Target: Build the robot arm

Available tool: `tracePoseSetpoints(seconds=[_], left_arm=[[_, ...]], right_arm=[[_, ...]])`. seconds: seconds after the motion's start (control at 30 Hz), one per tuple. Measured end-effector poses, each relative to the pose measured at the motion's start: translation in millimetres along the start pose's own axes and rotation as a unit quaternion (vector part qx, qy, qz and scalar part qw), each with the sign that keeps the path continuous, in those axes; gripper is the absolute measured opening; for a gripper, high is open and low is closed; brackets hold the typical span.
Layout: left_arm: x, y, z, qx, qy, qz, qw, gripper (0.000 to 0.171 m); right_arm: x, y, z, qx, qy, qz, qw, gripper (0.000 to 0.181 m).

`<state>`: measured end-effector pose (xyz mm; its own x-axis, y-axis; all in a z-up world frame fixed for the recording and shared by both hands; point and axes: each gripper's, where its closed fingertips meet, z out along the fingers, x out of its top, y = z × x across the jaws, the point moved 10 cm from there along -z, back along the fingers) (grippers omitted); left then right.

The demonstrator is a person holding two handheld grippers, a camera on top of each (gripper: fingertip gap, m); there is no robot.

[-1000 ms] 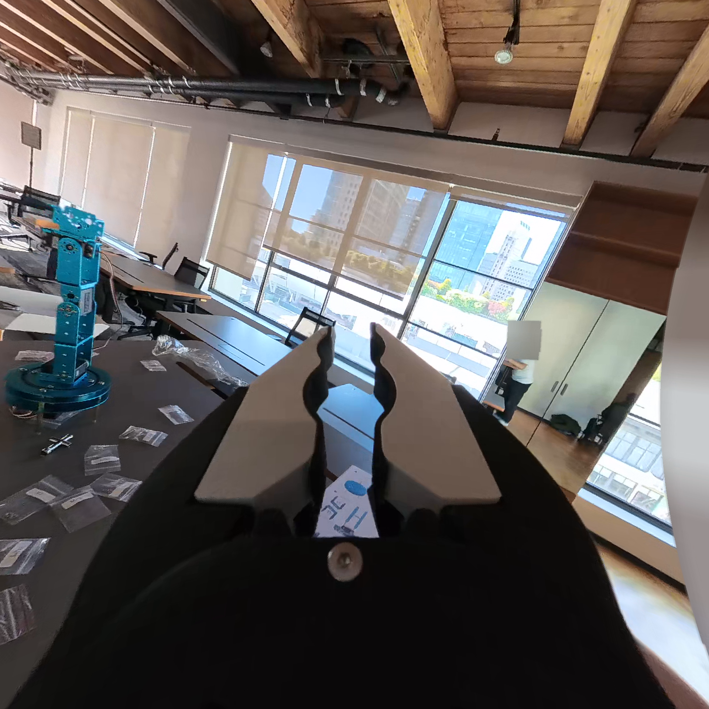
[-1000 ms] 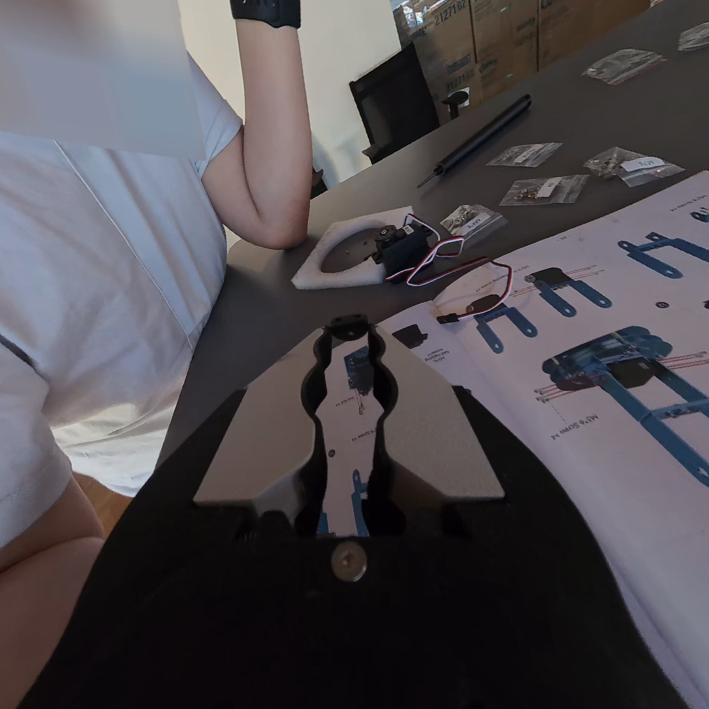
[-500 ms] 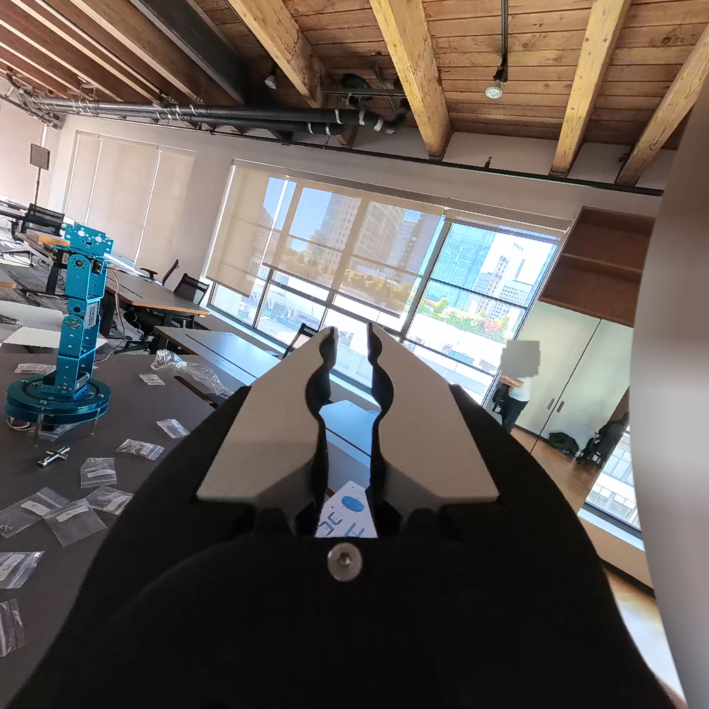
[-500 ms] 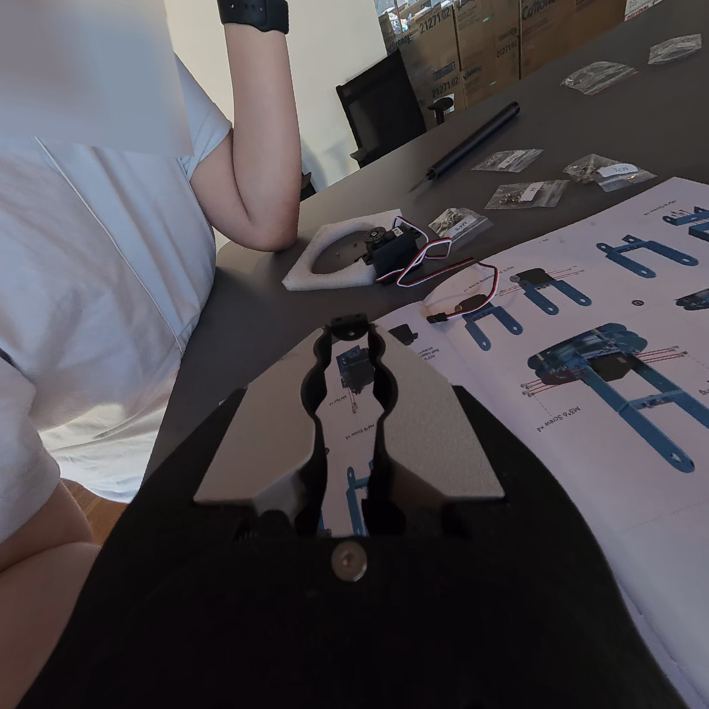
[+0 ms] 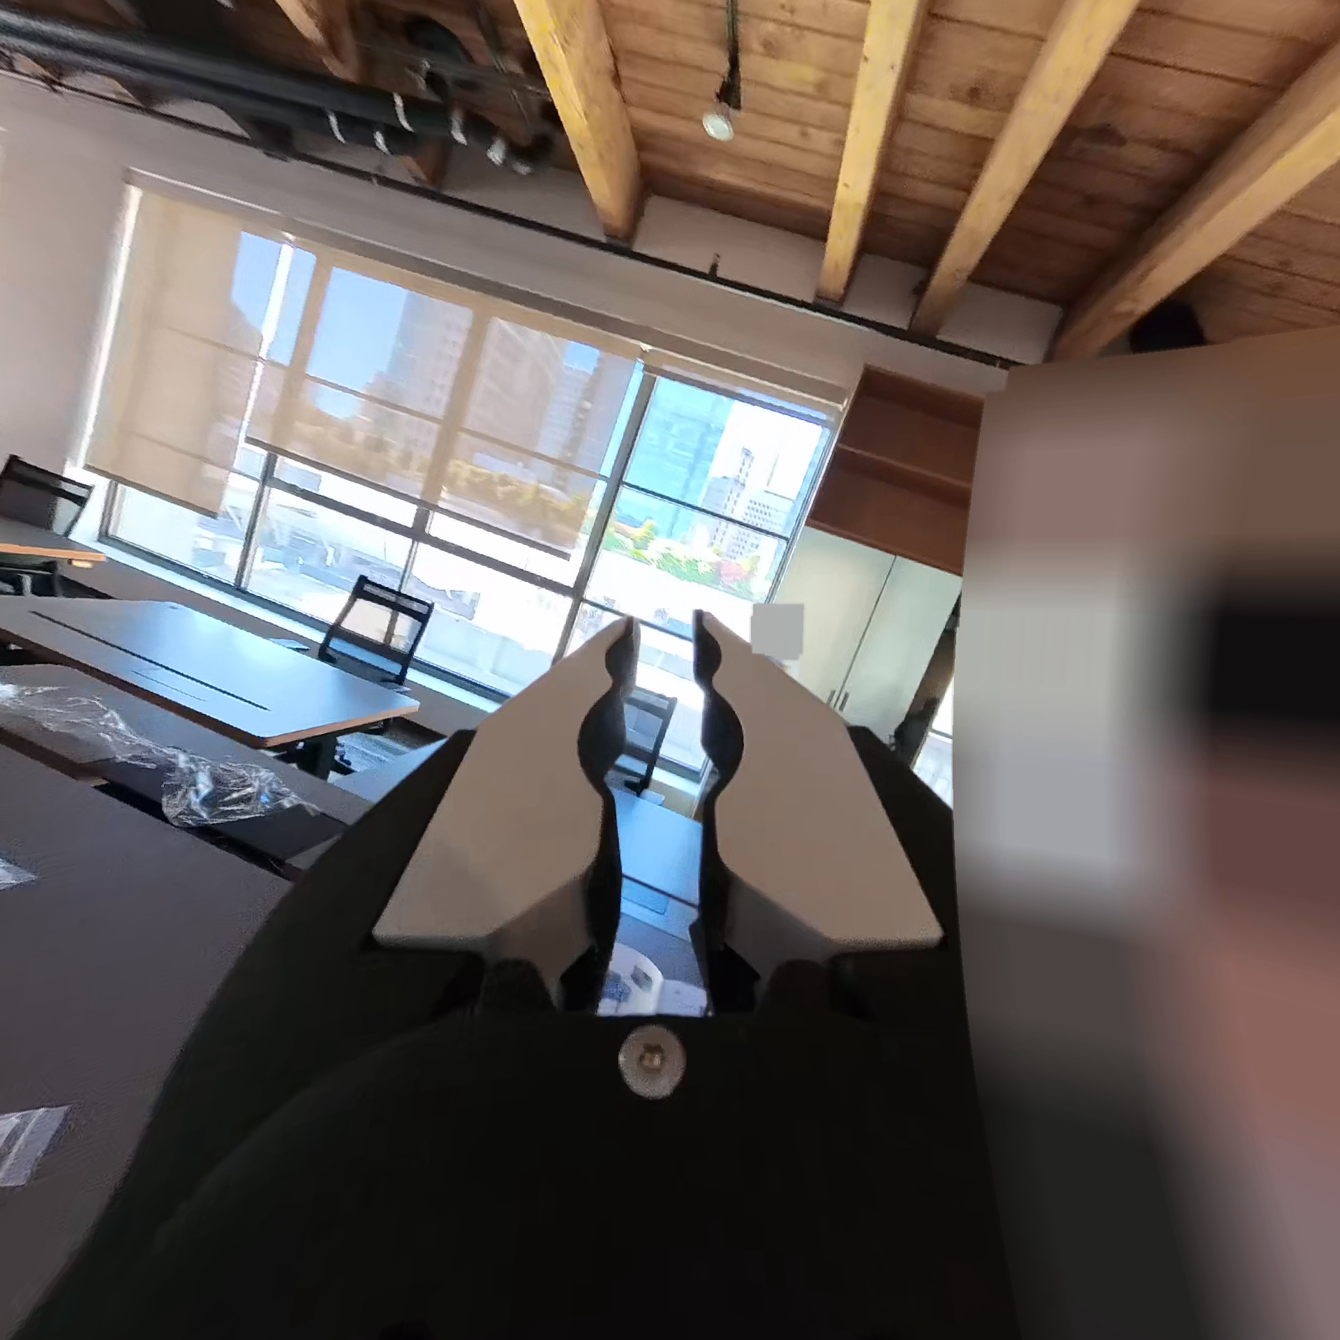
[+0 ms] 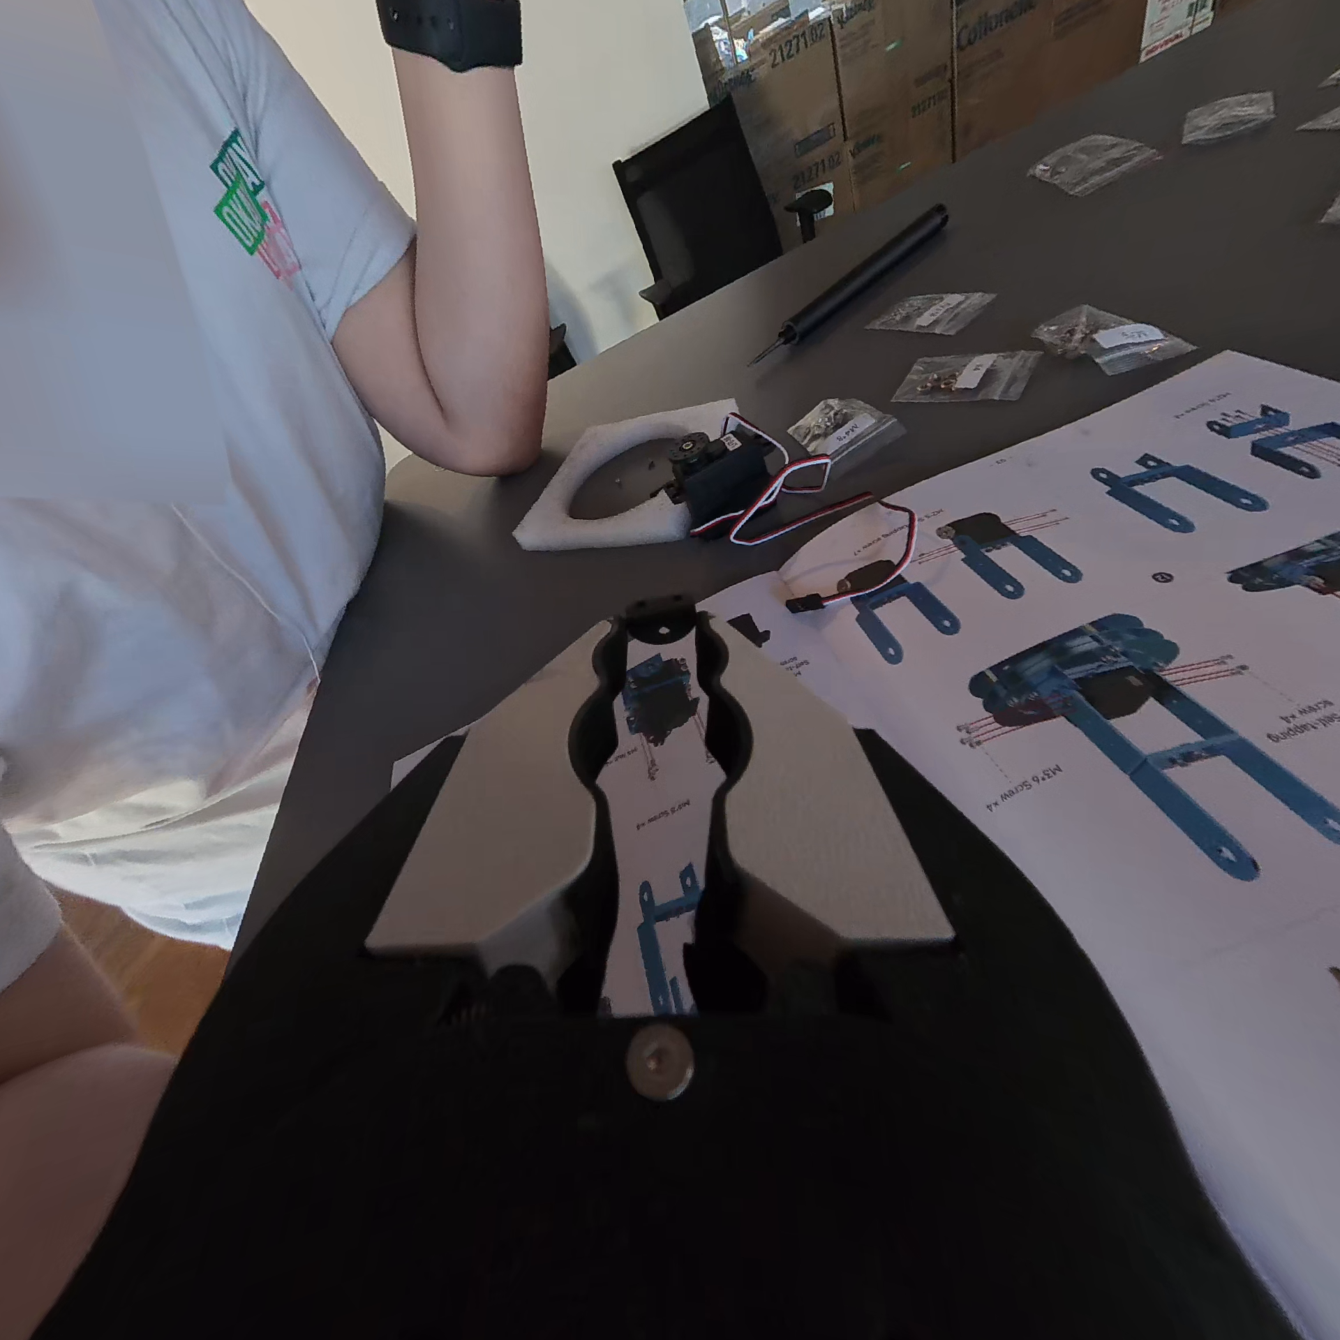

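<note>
My right gripper (image 6: 658, 629) is shut on a small black plastic part (image 6: 656, 615) held at its fingertips, a little above the near edge of a large printed assembly sheet (image 6: 1088, 725). Just beyond it a black servo (image 6: 714, 475) with red, white and black wires leans on a white foam piece (image 6: 616, 507). My left gripper (image 5: 663, 627) is raised in the air, pointing toward the windows, with its jaws slightly apart and nothing between them.
A person in a white T-shirt rests an elbow (image 6: 478, 428) on the dark table (image 6: 449, 602) at left. A black screwdriver (image 6: 855, 283) and several small parts bags (image 6: 968, 377) lie farther back. Cardboard boxes (image 6: 834, 109) and a chair (image 6: 696, 210) stand behind. A crumpled plastic bag (image 5: 210, 783) lies on the table. The grippers' ends are close to 35 cm from one another. My right gripper is the nearer one to the black servo (image 6: 714, 475): about 15 cm, against 35 cm. Measured from the fingertips, the white foam piece (image 6: 616, 507) is 20 cm or so from the right gripper and 40 cm from the left.
My left gripper has swung to the right, so the blue robot arm and most parts bags have left its view. My right gripper has shifted slightly and still holds the black part.
</note>
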<state>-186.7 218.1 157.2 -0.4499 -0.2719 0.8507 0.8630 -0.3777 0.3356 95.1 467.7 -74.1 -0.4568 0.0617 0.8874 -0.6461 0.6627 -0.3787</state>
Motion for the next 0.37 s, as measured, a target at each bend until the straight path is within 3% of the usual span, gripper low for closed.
tracePoseSetpoints(seconds=[0.37], left_arm=[[-0.4,-1.0,0.0,-0.012,0.032,-0.020,0.999,0.011]], right_arm=[[1.5,1.6,1.8,-0.007,-0.005,-0.001,1.000,0.018]])
